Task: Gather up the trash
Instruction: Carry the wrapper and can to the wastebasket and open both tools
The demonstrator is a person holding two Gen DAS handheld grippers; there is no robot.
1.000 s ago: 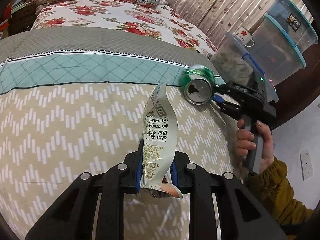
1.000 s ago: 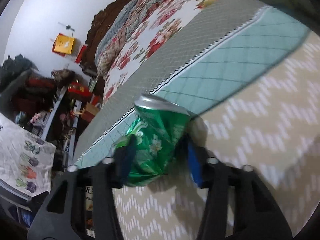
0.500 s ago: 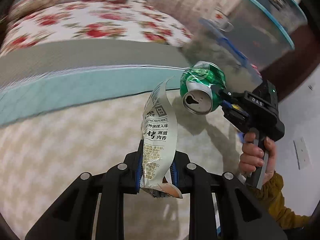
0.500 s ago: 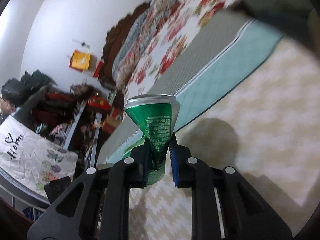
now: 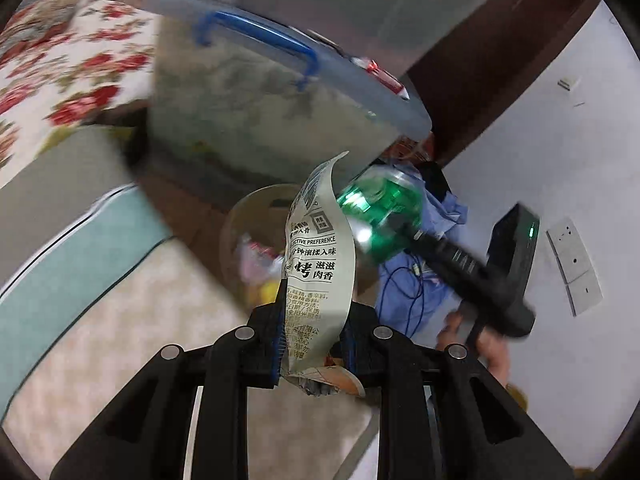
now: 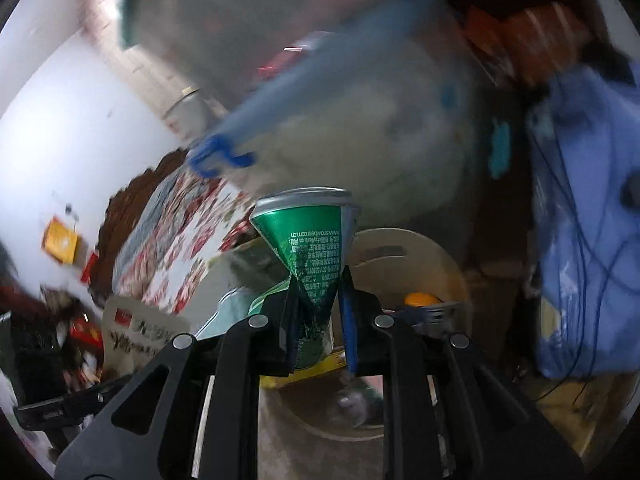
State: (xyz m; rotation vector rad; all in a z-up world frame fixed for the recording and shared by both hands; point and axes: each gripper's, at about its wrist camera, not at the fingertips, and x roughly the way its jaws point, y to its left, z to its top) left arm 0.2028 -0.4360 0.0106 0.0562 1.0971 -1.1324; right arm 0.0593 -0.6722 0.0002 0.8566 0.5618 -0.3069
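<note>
My left gripper (image 5: 313, 344) is shut on a silvery snack wrapper (image 5: 318, 264) with black print, which stands up between the fingers. My right gripper (image 6: 318, 320) is shut on a crushed green can (image 6: 310, 248); the can also shows in the left wrist view (image 5: 380, 216), blurred, to the right of the wrapper. A beige round waste bin (image 5: 256, 208) with trash inside sits on the floor beyond the bed edge, behind the wrapper. In the right wrist view the bin (image 6: 416, 256) lies right behind and below the can.
Clear storage boxes with blue lids (image 5: 272, 92) are stacked beside the bin. The bed with patterned covers (image 5: 100, 280) is at the left. A blue cloth with cables (image 6: 584, 216) lies right of the bin. A white wall with sockets (image 5: 576, 264) is at the right.
Both grippers have swung right, off the bed, toward the floor bin. The bin and storage boxes now fill the views. The wrapper and can stay gripped.
</note>
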